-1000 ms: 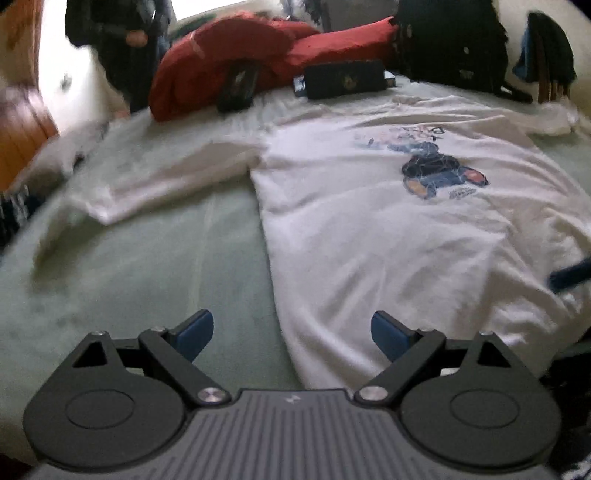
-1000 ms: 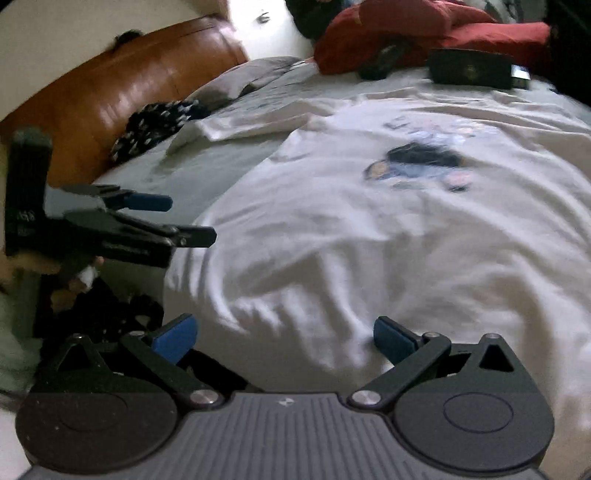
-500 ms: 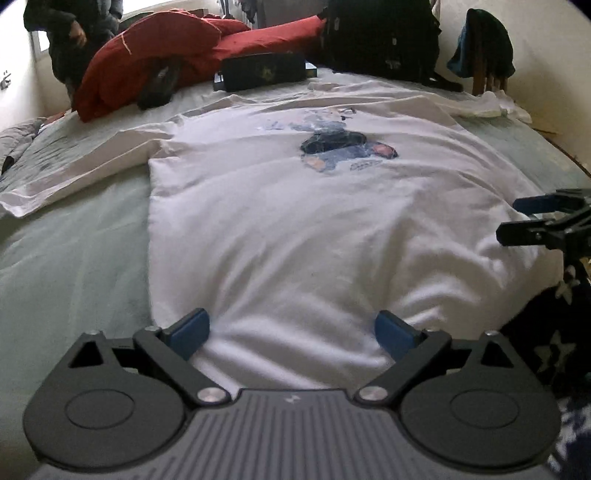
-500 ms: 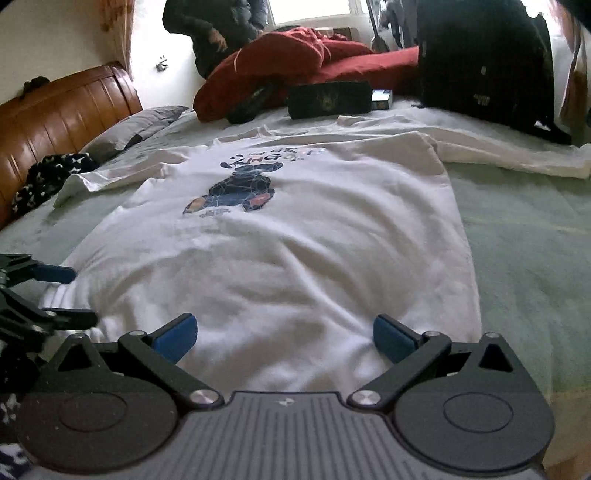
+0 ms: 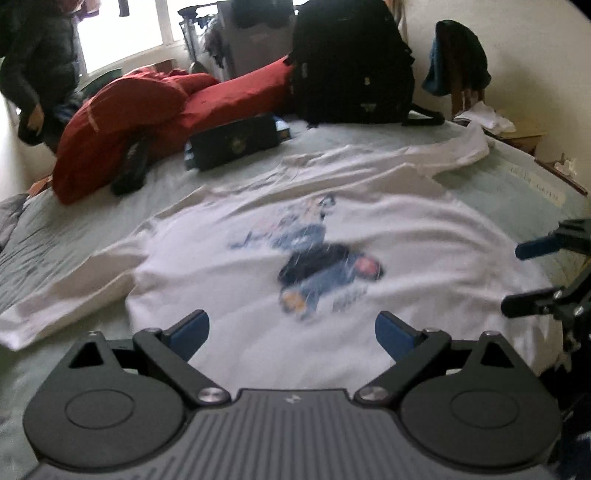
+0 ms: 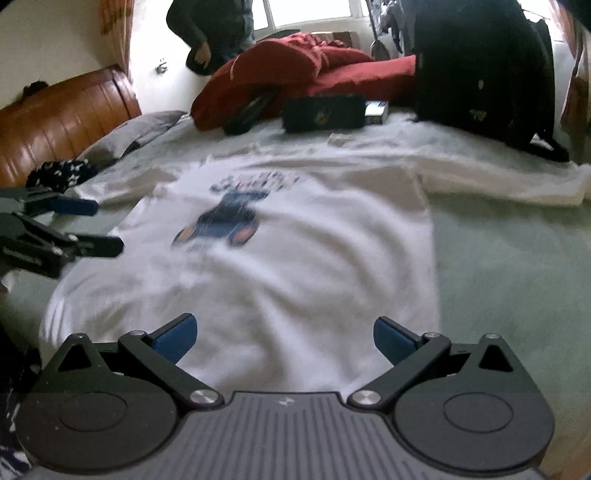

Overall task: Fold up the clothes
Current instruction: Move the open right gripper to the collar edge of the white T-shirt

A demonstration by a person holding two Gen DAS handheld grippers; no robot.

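A white long-sleeved shirt (image 5: 332, 236) with a bear print lies spread face up on a pale green bed, sleeves stretched out to both sides. My left gripper (image 5: 291, 328) hovers open over the shirt's lower left part, nothing between its blue pads. My right gripper (image 6: 282, 334) hovers open above the hem on the right half of the same shirt (image 6: 295, 258). Each gripper shows in the other's view: the right gripper (image 5: 524, 277) at the right edge, the left gripper (image 6: 92, 225) at the left edge, both with jaws apart.
At the far side of the bed lie a red duvet (image 5: 147, 107), a dark flat case (image 5: 232, 142) and a black backpack (image 5: 351, 62). A person in dark clothes (image 6: 210, 29) stands by the window. A wooden headboard (image 6: 62, 118) rises on the left. Bare green sheet (image 6: 509, 266) borders the shirt.
Both grippers have moved forward over the shirt, from its hem towards the print, and stayed open. The shirt has not shifted.
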